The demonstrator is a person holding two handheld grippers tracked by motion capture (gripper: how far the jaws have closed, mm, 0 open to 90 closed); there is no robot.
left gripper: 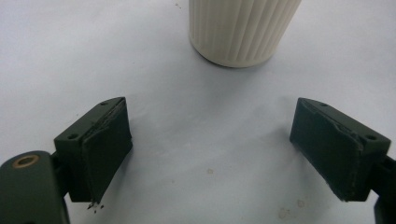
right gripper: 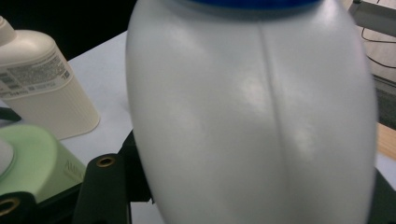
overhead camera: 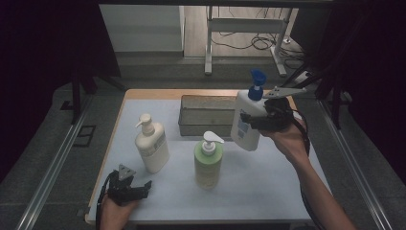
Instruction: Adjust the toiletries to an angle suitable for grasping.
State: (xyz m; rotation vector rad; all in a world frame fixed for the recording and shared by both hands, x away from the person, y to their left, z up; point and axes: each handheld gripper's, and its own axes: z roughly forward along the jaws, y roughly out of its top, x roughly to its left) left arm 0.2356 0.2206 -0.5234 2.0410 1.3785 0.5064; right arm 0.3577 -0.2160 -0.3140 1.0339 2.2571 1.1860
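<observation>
My right gripper (overhead camera: 249, 120) is shut on a white pump bottle with a blue top (overhead camera: 247, 115) and holds it in the air, tilted, above the table's right half, just right of the tin. Close up in the right gripper view the white bottle (right gripper: 252, 116) sits between the jaws. A cream pump bottle (overhead camera: 151, 143) stands upright at the left and a green pump bottle (overhead camera: 208, 162) stands in the middle. My left gripper (overhead camera: 145, 189) rests on the white mat near the front left corner, open, with nothing between its pads (left gripper: 106, 149); the cream bottle's base (left gripper: 240, 30) lies ahead of it.
A grey rectangular metal tin (overhead camera: 207, 115) sits at the back middle of the table (overhead camera: 268, 191). Dark curtains flank both sides. A table frame and cables lie on the floor beyond the far edge.
</observation>
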